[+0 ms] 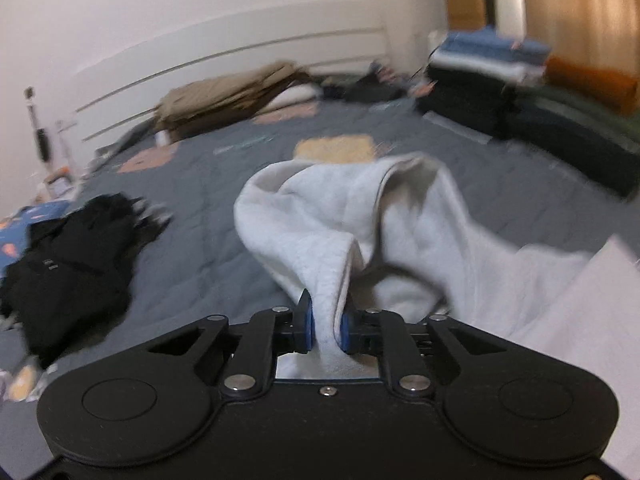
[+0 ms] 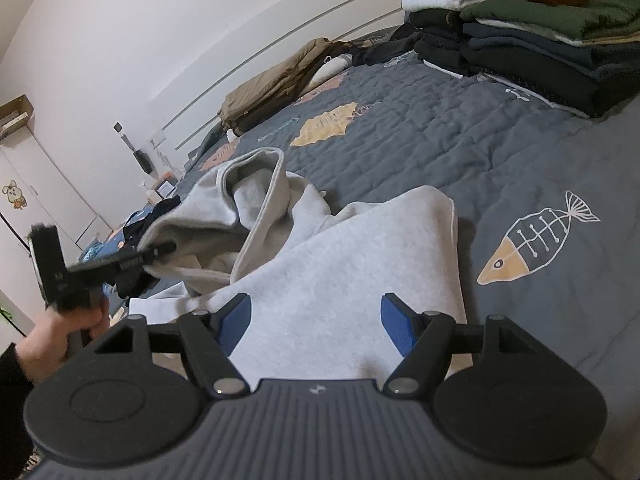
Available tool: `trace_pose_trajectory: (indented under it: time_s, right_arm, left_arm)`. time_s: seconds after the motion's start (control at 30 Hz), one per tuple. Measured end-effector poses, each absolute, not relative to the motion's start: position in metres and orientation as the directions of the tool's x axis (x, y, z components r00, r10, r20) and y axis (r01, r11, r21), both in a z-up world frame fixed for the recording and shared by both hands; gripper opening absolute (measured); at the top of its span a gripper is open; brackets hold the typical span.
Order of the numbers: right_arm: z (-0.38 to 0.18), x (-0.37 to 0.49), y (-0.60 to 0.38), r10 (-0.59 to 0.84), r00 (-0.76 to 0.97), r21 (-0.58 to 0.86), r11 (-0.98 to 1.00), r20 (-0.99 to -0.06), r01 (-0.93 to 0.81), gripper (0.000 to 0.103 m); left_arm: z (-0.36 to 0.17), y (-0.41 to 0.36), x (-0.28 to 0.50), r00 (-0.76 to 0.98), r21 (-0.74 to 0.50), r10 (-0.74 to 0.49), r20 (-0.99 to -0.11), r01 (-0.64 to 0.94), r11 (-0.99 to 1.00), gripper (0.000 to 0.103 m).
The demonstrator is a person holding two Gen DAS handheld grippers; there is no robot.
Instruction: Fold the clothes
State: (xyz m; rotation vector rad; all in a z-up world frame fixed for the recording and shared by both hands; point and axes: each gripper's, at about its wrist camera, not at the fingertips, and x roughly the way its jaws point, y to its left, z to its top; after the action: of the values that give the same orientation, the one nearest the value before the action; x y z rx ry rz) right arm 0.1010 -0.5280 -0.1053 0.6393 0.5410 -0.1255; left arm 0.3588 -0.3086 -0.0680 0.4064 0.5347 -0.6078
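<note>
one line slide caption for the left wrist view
Left gripper pinches a fold of the grey sweatshirt above the quilted bedspread.

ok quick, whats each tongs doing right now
left tongs: shut on a fold of the grey sweatshirt
right tongs: open over the sweatshirt, holding nothing

Soft indoor light, left view motion-blurred, right sharp, fisheye-bent edges

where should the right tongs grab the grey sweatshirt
Take the grey sweatshirt by its straight right edge, coming in low from the right over the bare quilt. That edge lies flat and free there, and the left tongs already pinch the bunched fabric on the far side, so pulling apart would probably spread it.
</note>
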Motion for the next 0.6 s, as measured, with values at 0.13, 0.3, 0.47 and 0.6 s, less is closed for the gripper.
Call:
trace_pose_trajectory:
  time_s: [0.13,0.3,0.47,0.6]
  right_arm:
    - [-0.105,0.101,-0.529,0.052,0.854,0.537,0.797,-0.518,0.277,0.071]
    - [-0.108,0.103,-0.530,0.060,0.851,0.544,0.792,-0.521,0.277,0.071]
    - [-0.108,0.104,-0.526,0.068,0.851,0.539,0.799,-0.521,0.267,0.071]
    - [-0.104,0.104,-0.521,0.070,0.858,0.526,0.814,-0.509,0.245,0.071]
  left_arm:
    - [-0.062,-0.312,0.362,0.731,0.243,-0.390,-0.560,0.595,0.766,0.047]
    - [-0.037,-0.331,0.362,0.774,0.346,-0.404,-0.488,0.596,0.724,0.058]
    - [-0.048,-0.366,0.356,0.773,0.501,-0.385,-0.504,0.625,0.599,0.061]
    - [-0.076,-0.388,0.362,0.774,0.603,-0.331,-0.540,0.630,0.489,0.061]
